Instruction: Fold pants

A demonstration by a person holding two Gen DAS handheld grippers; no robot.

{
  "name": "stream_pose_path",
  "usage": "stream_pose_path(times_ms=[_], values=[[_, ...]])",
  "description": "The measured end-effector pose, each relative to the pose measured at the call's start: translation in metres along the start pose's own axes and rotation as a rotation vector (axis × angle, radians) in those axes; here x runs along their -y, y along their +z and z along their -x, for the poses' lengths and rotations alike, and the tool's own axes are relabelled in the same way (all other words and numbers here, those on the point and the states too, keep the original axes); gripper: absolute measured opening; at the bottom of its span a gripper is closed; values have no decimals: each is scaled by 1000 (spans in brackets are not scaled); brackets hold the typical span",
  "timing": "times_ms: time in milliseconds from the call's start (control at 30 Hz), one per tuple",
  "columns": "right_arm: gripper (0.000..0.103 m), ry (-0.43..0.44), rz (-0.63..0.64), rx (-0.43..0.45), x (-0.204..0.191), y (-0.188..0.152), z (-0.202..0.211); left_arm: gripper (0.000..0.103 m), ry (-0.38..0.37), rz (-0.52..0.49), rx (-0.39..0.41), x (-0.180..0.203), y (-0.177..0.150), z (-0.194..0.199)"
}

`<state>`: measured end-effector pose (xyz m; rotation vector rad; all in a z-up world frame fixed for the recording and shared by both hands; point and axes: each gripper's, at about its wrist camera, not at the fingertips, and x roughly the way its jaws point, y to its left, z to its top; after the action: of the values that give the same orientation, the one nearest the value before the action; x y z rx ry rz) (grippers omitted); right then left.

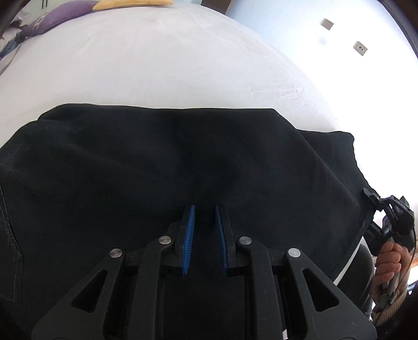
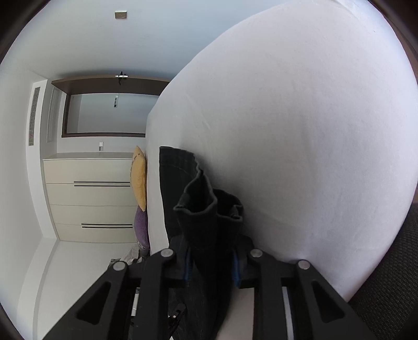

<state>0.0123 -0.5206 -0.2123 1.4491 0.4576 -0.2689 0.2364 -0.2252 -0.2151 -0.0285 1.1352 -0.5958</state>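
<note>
Black pants (image 1: 169, 162) lie folded across the near part of a white bed (image 1: 146, 65). My left gripper (image 1: 205, 209) hovers over the near middle of the pants, its blue pads (image 1: 188, 235) a small gap apart with nothing between them. My right gripper (image 2: 211, 261) is shut on a bunched end of the pants (image 2: 201, 209), with the cloth standing up between its fingers. In the left wrist view the right gripper (image 1: 376, 198) shows at the pants' right edge, held by a hand.
A purple pillow (image 1: 54, 18) and a yellow pillow (image 1: 130, 4) lie at the bed's far left. The right wrist view shows both pillows (image 2: 138, 180) at the bed edge, a cream chest of drawers (image 2: 91, 196) and a white wall behind.
</note>
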Motion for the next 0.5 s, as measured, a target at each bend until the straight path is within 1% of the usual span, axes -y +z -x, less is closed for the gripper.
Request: stream_pose_path(times_ms=[33, 100, 133, 267, 300, 367, 500], values=[[14, -3, 2, -1, 1, 1, 0, 16, -16, 22, 1, -4, 0, -2], [12, -9, 13, 4, 0, 0, 0, 16, -47, 60, -8, -12, 0, -8], [11, -14, 22, 10, -2, -1, 0, 16, -52, 67, -12, -13, 0, -8], [10, -59, 73, 32, -12, -3, 3, 16, -28, 46, -15, -10, -3, -10], [10, -68, 83, 37, -15, -4, 4, 16, -29, 48, -13, -20, -6, 1], [10, -102, 141, 53, -26, -8, 7, 16, -35, 58, -11, -19, -6, 1], [9, -154, 307, 69, -65, -25, 5, 16, -80, 96, -12, -29, -7, 4]])
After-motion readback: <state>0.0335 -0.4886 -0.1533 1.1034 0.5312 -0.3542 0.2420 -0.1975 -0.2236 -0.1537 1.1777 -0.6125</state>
